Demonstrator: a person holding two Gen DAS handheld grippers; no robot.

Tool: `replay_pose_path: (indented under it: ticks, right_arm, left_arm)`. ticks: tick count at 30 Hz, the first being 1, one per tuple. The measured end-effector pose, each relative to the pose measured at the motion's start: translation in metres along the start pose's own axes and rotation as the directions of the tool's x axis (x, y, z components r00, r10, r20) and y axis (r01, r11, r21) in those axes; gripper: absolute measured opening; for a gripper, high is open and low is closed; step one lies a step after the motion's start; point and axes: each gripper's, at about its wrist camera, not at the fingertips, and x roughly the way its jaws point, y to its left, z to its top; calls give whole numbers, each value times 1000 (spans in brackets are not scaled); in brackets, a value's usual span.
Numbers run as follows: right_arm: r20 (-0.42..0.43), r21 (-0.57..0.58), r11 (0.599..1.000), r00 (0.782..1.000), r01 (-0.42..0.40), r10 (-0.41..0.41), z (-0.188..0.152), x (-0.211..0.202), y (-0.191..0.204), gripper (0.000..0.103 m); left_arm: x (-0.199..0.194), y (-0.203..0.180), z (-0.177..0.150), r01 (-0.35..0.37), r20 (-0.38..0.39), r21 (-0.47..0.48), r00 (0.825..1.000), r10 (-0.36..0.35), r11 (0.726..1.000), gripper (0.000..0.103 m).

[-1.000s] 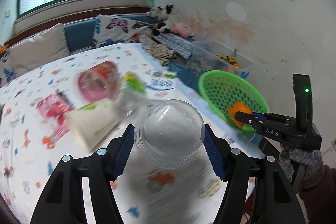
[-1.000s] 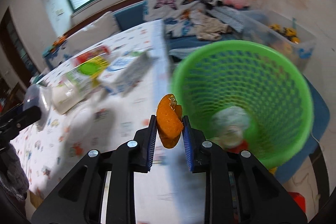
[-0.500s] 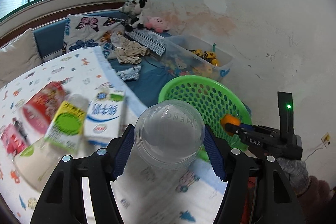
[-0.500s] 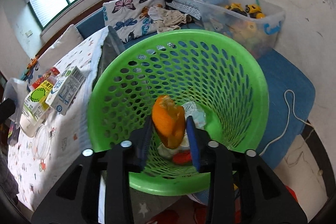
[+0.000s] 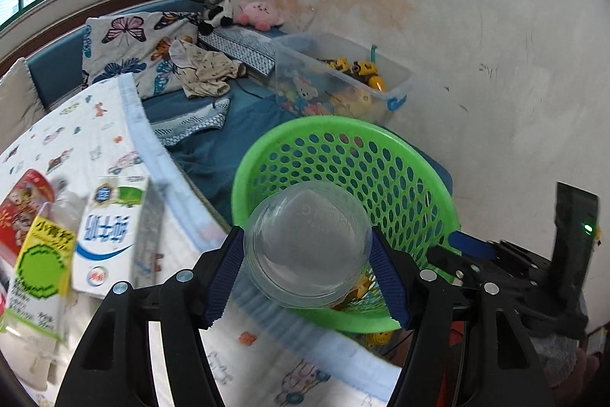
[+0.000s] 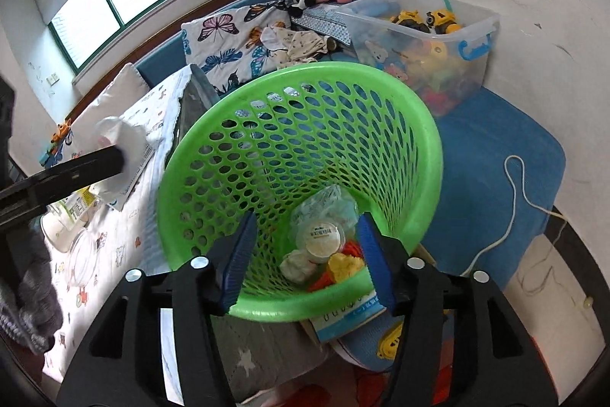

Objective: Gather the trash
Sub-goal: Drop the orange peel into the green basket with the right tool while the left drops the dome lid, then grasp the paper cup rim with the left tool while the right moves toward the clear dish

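Observation:
My left gripper (image 5: 308, 267) is shut on a clear plastic cup (image 5: 307, 248) and holds it at the near rim of the green mesh basket (image 5: 400, 174), past the table edge. My right gripper (image 6: 307, 256) is open and empty over the basket (image 6: 427, 155). Inside the basket lie orange peel (image 6: 345, 264), a small lidded cup (image 6: 324, 237), crumpled wrap (image 6: 328, 205) and a white wad (image 6: 299, 264). The right gripper also shows in the left wrist view (image 5: 469, 245), and the left one with its cup (image 6: 118, 155) in the right wrist view.
On the patterned tablecloth (image 5: 76, 140) lie a blue-white carton (image 5: 110, 231), a yellow-green package (image 5: 38, 266) and a red package (image 5: 19, 208). A clear toy bin (image 5: 343, 79) stands behind the basket on a blue mat (image 6: 495, 140). A white cord (image 6: 514, 208) trails right.
My right gripper opened and dropped the orange peel into the basket. My left gripper carried the clear cup rightward, from over the table to the basket's rim.

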Motion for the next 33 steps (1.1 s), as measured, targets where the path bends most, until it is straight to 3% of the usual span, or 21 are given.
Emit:
replay_pose_path:
  ticks: [11,13,14,17,24,33]
  right_arm:
    - [25,29,1000,1000,2,-3,-9,-19,-6,59]
    - [28,31,999,1000,7,-8,-11,-22,-7,60]
    - [28,34,999,1000,8,-9,-11,-22,-8,60]
    - [29,42,999,1000,9,-10,-13,-24,-9,60]
    - [32,33,999,999,-5,4,-17,-29,-2,61]
    - [22,-11,999,999,-47,47,-17,-25,27,67]
  left_arm:
    - [37,-22,6,19,-53,39,998,-17,999,63]
    - [43,-26,6,30,-61,40,998,-27,999,66]
    - [45,-27,7,32,-64,38,998,-29,999,72]
    - [45,-29,6,46,-54,31,998,-44,998,74]
    - [19,-18,-5,30,-18,12,999,-30,999,75]
    - [-39,34,-26,-98,62,-52,993,101,994,75]
